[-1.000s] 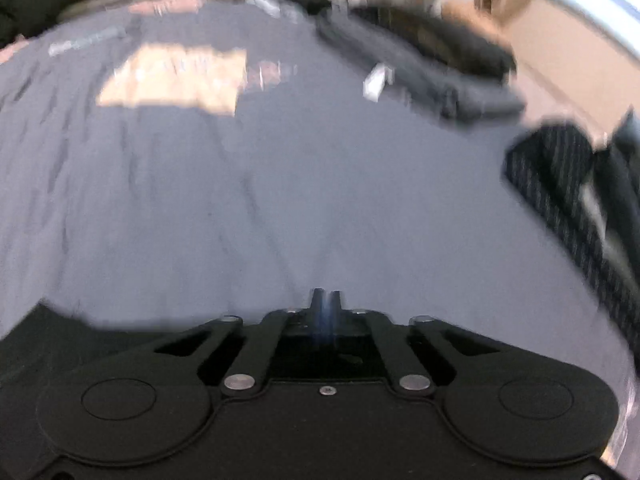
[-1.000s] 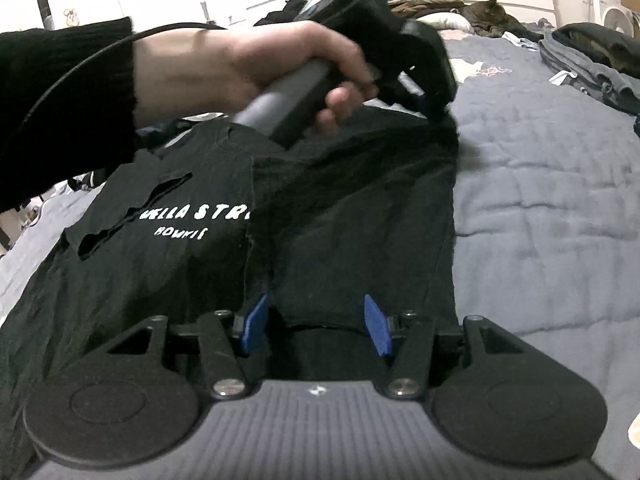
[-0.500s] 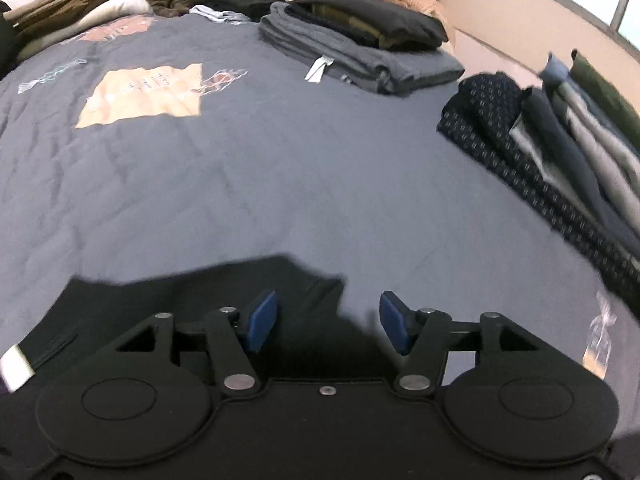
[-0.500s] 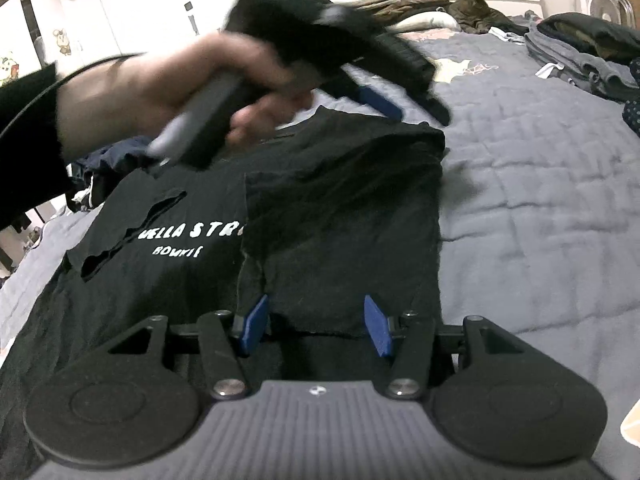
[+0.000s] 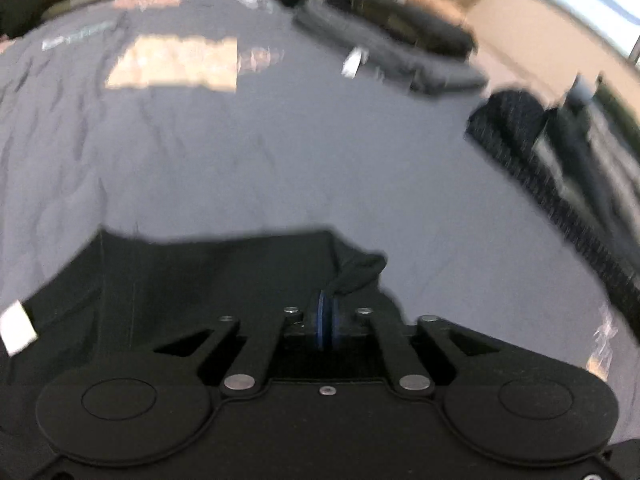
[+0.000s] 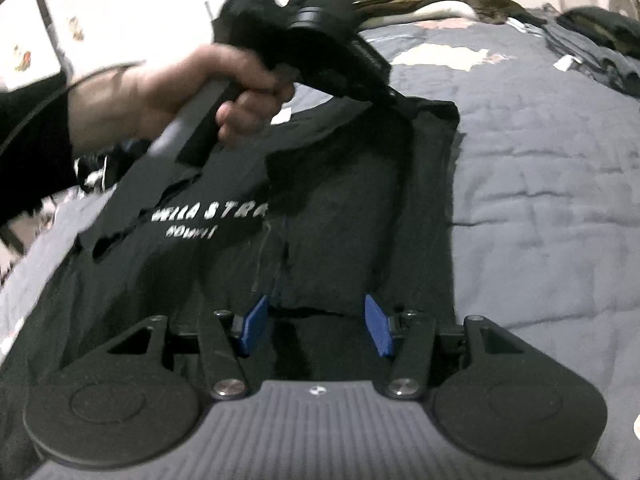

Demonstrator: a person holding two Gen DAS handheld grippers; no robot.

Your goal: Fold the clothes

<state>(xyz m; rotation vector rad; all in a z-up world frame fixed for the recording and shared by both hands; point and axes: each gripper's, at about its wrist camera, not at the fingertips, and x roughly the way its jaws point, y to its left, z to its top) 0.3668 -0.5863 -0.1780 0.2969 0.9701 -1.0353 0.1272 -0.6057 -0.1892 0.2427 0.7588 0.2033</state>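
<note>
A black T-shirt (image 6: 352, 208) with white lettering lies on the grey quilt (image 6: 540, 184), its right side folded over the middle. In the left wrist view the same shirt (image 5: 208, 276) fills the near ground. My left gripper (image 5: 327, 312) is closing, and its blue pads pinch a bunched corner of the black fabric. The right wrist view shows that left gripper (image 6: 394, 96), held in a person's hand (image 6: 192, 92), at the shirt's far corner. My right gripper (image 6: 316, 326) stands open above the shirt's near folded edge, with its blue pads apart and not pressing the cloth.
Folded dark clothes (image 5: 400, 52) are stacked at the far side of the bed. More garments, one dotted (image 5: 532, 152), are piled on the right. A cat (image 6: 492, 0) lies by the headboard. A pale printed patch (image 5: 176, 64) marks the quilt.
The left gripper opened over the shirt's corner, then came together on the fabric while shifting sideways. The right gripper stayed where it was, open.
</note>
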